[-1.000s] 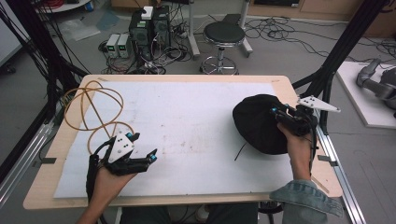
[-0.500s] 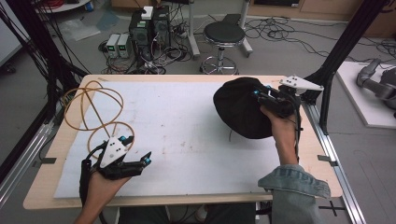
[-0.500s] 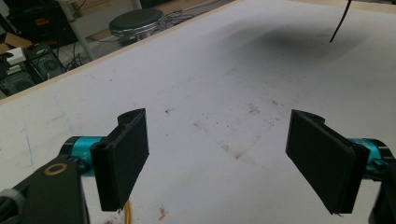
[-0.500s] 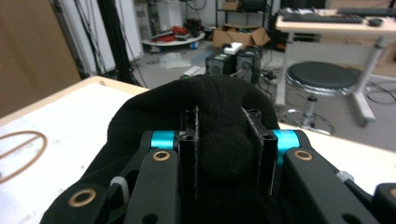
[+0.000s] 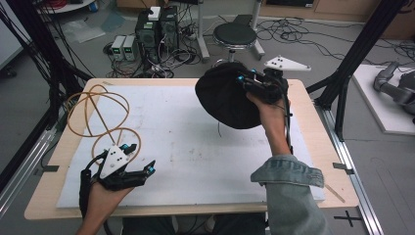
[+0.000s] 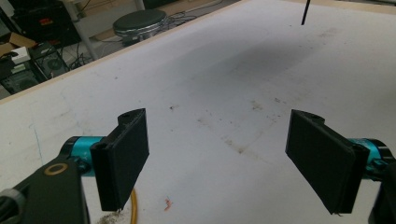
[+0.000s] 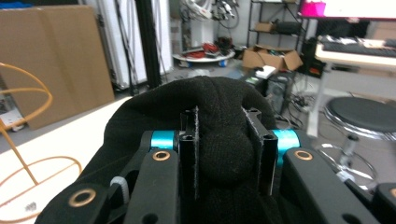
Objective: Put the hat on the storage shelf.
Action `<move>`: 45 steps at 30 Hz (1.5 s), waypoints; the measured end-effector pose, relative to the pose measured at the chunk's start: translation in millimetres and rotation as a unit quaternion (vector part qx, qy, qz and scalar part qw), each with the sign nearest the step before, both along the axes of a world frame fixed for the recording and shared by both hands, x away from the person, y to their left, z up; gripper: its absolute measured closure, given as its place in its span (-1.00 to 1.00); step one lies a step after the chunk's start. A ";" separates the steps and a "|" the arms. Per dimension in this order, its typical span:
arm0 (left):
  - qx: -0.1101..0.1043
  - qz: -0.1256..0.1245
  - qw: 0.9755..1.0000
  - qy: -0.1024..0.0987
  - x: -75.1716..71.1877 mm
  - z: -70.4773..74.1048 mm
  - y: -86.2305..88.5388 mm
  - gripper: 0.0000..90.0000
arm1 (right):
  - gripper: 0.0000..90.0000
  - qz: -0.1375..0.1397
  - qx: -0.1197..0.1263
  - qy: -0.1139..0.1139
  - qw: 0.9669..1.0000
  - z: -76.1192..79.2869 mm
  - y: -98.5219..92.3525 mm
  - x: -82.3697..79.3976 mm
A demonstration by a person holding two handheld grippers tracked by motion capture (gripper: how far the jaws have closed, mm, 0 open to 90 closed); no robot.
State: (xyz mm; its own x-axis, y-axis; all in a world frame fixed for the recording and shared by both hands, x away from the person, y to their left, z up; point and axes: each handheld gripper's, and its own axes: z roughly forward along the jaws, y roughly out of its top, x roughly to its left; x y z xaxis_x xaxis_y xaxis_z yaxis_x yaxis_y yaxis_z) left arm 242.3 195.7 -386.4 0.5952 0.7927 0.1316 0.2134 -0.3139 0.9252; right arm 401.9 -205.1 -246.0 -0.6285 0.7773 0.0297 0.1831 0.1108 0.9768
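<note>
In the high view, a wooden table (image 5: pixel 58 196) carries a white mat (image 5: pixel 171 137) marked with faint smudges and specks near its middle. At the left of the frame an orange wire frame (image 5: pixel 95 117) of looping hoops stands on the mat. Low at the left, the left gripper (image 5: pixel 139 172) rests just above the mat with its jaws spread apart and nothing between them. In the upper middle, the right gripper (image 5: pixel 243 84) is raised off the table, clamped on a black knit cap (image 5: pixel 222 98) that hangs in the air over the mat's far right part, a thin thread dangling below it. Beyond the table, a round black stool (image 5: pixel 235 35) stands on the grey floor among computer boxes (image 5: pixel 155 27) and tangled cables, and black frame posts rise at both sides. In the left gripper view, the two black jaws stand wide apart over the stained white mat, a bit of orange wire showing at the bottom edge, and the stool (image 6: pixel 140 21) sits in the upper left. In the right gripper view, the jaws pinch a thick fold of the black cap (image 7: pixel 219 140) at centre frame. The orange wire frame (image 7: pixel 23 121) is at the left, a brown board (image 7: pixel 51 60) leans behind it, cardboard boxes (image 7: pixel 273 58) lie farther back, and the stool (image 7: pixel 362 114) is at the right.
</note>
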 end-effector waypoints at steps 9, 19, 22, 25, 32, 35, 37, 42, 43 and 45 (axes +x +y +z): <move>-0.002 0.000 1.000 -0.001 -0.2 0.2 1.9 -0.52 | 0.59 0.038 0.011 -0.017 0.999 16.9 36.7 15.0; -0.003 -0.003 1.000 -0.002 0.0 0.2 2.2 -0.52 | 0.59 0.073 0.026 -0.046 0.996 32.8 73.6 23.5; -0.005 -0.003 1.000 -0.002 -0.2 0.3 2.5 -0.52 | 0.59 0.084 0.034 -0.052 0.995 35.6 83.8 24.8; -0.003 -0.003 1.000 -0.004 -0.9 0.6 3.2 -0.52 | 0.59 0.098 0.041 -0.057 0.993 37.7 94.7 25.2; -0.003 0.001 1.000 -0.007 -5.7 1.2 5.4 -0.52 | 0.58 0.129 0.041 -0.070 0.988 43.4 126.5 24.6; -0.001 0.002 1.000 -0.008 -7.8 1.7 7.7 -0.52 | 0.58 0.145 0.046 -0.072 0.986 45.5 140.7 23.3; -0.001 0.001 1.000 -0.007 -8.9 1.5 9.3 -0.52 | 0.58 0.157 0.049 -0.069 0.984 47.1 150.0 22.8; -0.004 0.007 1.000 -0.008 -11.6 0.8 13.6 -0.52 | 0.58 0.180 0.052 -0.078 0.979 51.2 174.5 18.3; -0.003 0.008 1.000 -0.007 -12.5 1.0 14.4 -0.52 | 0.58 0.185 0.053 -0.079 0.978 52.0 179.2 17.4; -0.002 0.009 1.000 -0.007 -13.8 0.9 16.0 -0.52 | 0.58 0.195 0.054 -0.080 0.976 53.0 188.5 16.1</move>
